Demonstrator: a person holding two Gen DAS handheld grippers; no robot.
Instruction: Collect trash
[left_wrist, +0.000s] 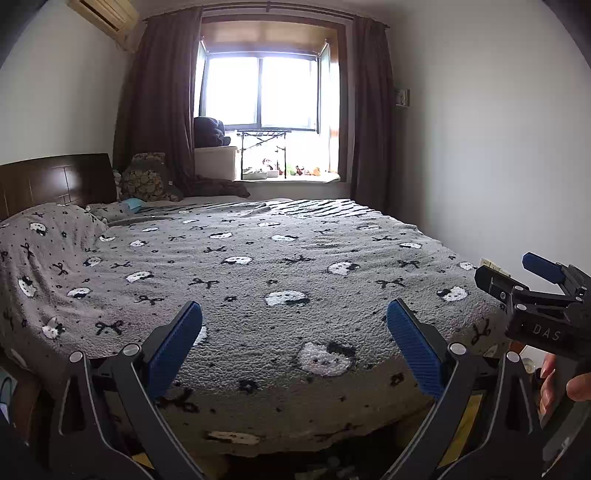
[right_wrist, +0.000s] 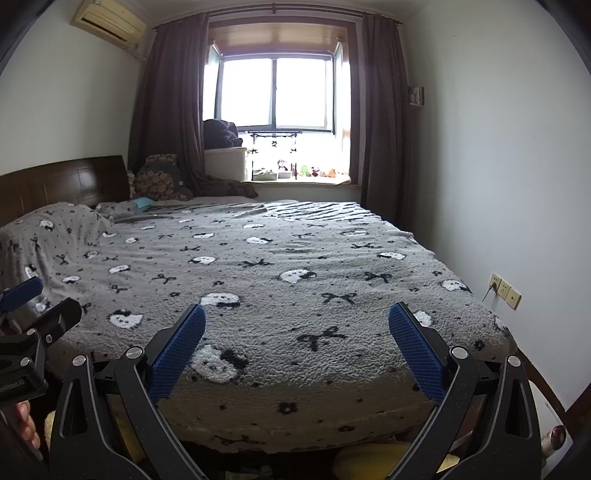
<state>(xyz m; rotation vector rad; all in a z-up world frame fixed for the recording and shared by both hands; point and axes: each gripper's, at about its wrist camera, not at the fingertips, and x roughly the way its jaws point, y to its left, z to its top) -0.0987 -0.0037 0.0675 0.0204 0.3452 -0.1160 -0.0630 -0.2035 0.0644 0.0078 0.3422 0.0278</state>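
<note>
Both grippers hover above the foot of a bed (left_wrist: 280, 258) covered by a grey fleece blanket with cat faces and bows. My left gripper (left_wrist: 294, 314) is open and empty, its blue pads spread wide. My right gripper (right_wrist: 296, 317) is also open and empty. The right gripper's side also shows at the right edge of the left wrist view (left_wrist: 539, 295), and the left gripper's side at the left edge of the right wrist view (right_wrist: 33, 325). A small teal item (left_wrist: 133, 204) lies near the pillows at the far left; I cannot tell what it is.
A dark wooden headboard (left_wrist: 55, 181) and a patterned cushion (left_wrist: 146, 179) stand at the far left. A window with brown curtains, a white box (left_wrist: 216, 162) and small toys on the sill is at the back. A white wall with sockets (right_wrist: 506, 290) runs along the right. Yellow items lie under the bed (right_wrist: 373, 458).
</note>
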